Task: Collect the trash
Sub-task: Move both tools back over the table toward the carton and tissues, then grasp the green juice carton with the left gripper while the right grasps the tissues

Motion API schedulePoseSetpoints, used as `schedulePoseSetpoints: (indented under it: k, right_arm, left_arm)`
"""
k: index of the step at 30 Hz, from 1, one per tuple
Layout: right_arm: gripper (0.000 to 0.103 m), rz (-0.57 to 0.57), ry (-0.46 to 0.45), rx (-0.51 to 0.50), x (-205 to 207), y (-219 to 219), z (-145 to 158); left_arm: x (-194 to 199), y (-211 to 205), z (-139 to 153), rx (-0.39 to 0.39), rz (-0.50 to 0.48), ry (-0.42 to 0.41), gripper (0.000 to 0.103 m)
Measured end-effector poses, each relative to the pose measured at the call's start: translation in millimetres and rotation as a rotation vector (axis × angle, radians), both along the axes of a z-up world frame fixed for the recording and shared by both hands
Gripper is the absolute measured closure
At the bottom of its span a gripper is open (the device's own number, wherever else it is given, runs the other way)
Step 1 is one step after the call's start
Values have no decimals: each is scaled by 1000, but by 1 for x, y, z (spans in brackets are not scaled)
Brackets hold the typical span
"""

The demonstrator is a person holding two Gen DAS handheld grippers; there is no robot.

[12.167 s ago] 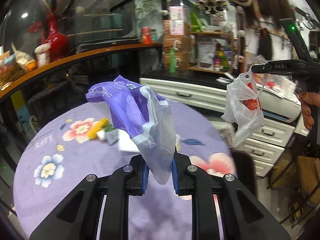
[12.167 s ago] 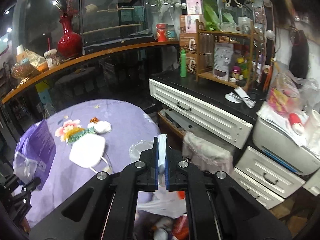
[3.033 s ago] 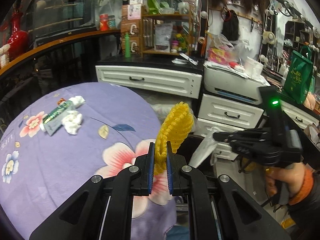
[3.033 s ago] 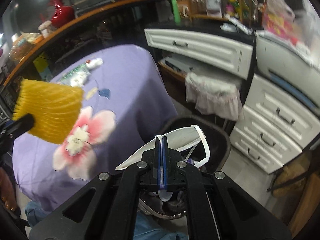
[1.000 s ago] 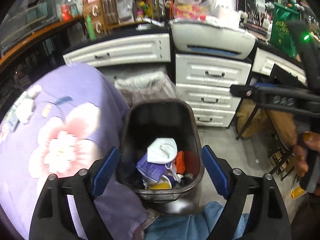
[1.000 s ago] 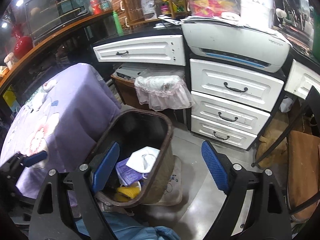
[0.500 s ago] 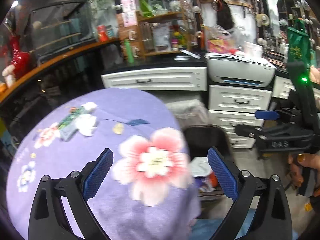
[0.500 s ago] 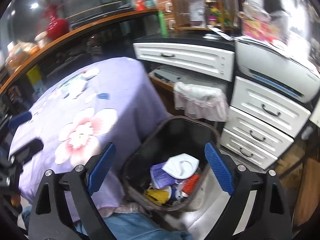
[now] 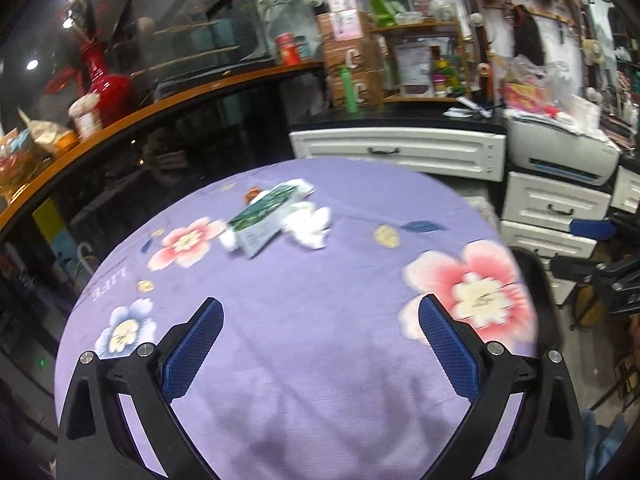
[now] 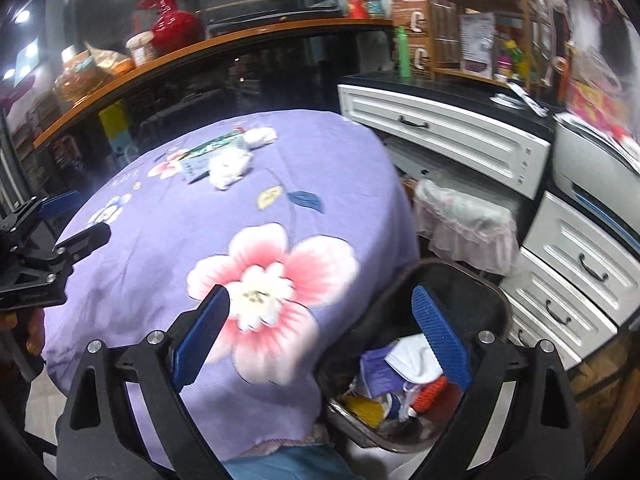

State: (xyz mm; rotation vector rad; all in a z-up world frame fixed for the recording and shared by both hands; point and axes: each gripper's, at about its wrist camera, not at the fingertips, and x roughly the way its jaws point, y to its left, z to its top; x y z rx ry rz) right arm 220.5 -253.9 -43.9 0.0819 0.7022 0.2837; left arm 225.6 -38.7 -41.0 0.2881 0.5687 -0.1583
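Observation:
On the round purple flowered tablecloth point(image 9: 320, 272) lie a green-and-white carton point(image 9: 260, 216) and crumpled white tissues point(image 9: 310, 226), toward the far side. My left gripper point(image 9: 320, 304) hovers over the near part of the cloth; its jaws are opening and nothing is between them. My right gripper point(image 10: 320, 292) hangs over the table's edge and the dark bin point(image 10: 464, 276), its jaws wide with nothing between them. The bin holds a white mask point(image 10: 408, 354), a purple bag point(image 10: 374, 370) and a yellow net point(image 10: 364, 404). The carton point(image 10: 210, 152) and tissues point(image 10: 230, 166) show far off in the right wrist view.
White drawer units point(image 10: 452, 140) and a printer point(image 9: 560, 148) stand right of the table. A small white-lined basket point(image 10: 464, 216) sits by the drawers behind the bin. A curved counter point(image 9: 120, 116) with a red vase point(image 9: 106, 86) runs behind the table.
Both views have swung up and left, from the bin toward the tabletop. The carton and tissues now sit nearer the centre of the left view. Both pairs of jaws stand a little wider.

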Motion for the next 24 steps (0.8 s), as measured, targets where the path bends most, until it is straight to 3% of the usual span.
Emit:
schedulePoseSetpoints:
  k: [6,11,18,24]
  right_arm:
    - [11,88,2,6,28,38,8]
    - [11,144,32,18,62,69,11]
    - [11,217,87,-28,125,122,6]
    - [11,259,149,-74,191,162,-7]
  left_arm:
    - [28,34,-7,42,39,23,6]
    - [72,65,0,2,75,47,6]
    - [127,82,-3,-11,57,101,6]
    - [166,87,-16,30,56,126,6]
